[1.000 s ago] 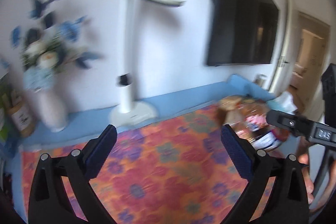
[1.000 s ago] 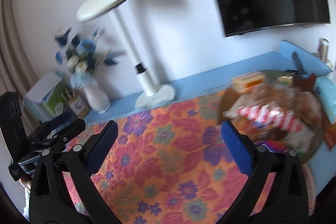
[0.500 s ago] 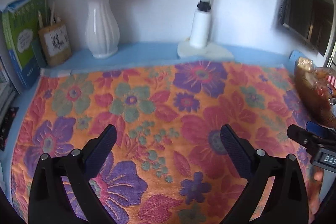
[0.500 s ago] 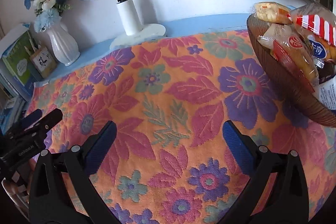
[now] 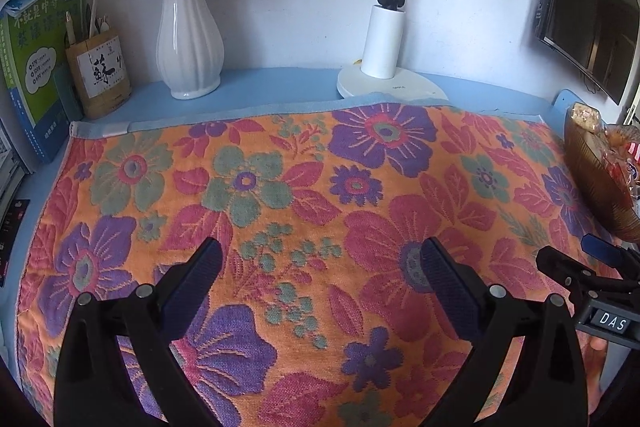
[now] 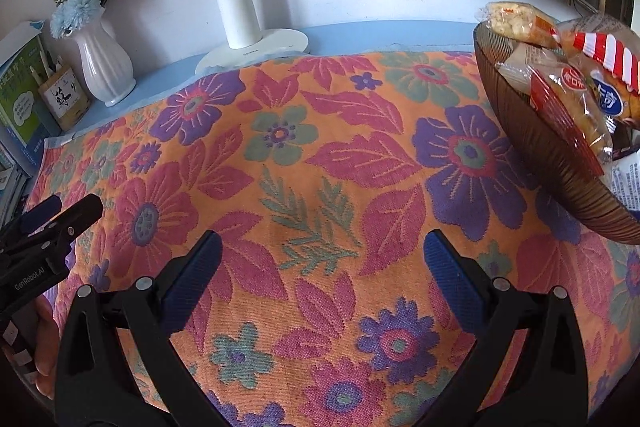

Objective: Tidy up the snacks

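A brown ribbed bowl (image 6: 560,171) heaped with several wrapped snacks (image 6: 576,95) stands at the right end of the flowered cloth (image 6: 320,155). A puffed rice bar (image 6: 516,21) lies on top at the back. In the left wrist view the same bowl (image 5: 596,179) shows at the right edge. My right gripper (image 6: 320,271) hovers open over the cloth, left of the bowl, holding nothing. My left gripper (image 5: 320,275) is open too, empty, above the middle of the cloth. Each gripper shows at the edge of the other's view.
Along the back wall stand a white vase (image 5: 188,43) of blue flowers, a white lamp base (image 5: 390,83), a wooden pen holder (image 5: 100,75) and green books (image 5: 32,63). A dark screen (image 5: 588,23) hangs at the right. The cloth lies on a blue table (image 5: 260,87).
Both cameras have tilted down from the wall and lamp to the cloth, then steadied closer to it. The bowl has come nearer in the right wrist view. Both grippers stayed open.
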A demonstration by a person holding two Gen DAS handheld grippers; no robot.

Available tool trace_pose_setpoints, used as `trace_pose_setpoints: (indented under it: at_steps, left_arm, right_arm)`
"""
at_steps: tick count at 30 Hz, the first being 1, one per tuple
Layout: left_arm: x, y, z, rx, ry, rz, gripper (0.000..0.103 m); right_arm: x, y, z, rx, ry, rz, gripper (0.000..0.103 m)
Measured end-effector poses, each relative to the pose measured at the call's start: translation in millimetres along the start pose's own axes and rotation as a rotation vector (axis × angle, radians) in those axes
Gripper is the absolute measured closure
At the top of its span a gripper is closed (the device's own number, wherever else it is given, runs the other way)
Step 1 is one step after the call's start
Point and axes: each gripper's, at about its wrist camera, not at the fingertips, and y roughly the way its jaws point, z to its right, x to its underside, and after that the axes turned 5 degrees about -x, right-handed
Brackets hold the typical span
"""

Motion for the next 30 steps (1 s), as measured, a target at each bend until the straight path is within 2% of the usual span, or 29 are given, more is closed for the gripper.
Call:
trace_pose_setpoints:
  at_steps: [5,16,30]
  left_arm:
    - [0,10,-5,0.018,-0.030,-0.059,0.005]
    - [0,9,-1,0.000,-0.015,-0.055,0.005]
    - [0,15,-8,0.030,-0.049,-0.092,0.005]
  right_arm:
    - [0,3,6,-0.013,0.034,-0.013,0.003]
    - [0,3,3,0.000,0.023,-0.013,0.003]
    - [0,3,4,-0.001,0.029,-0.015,0.003]
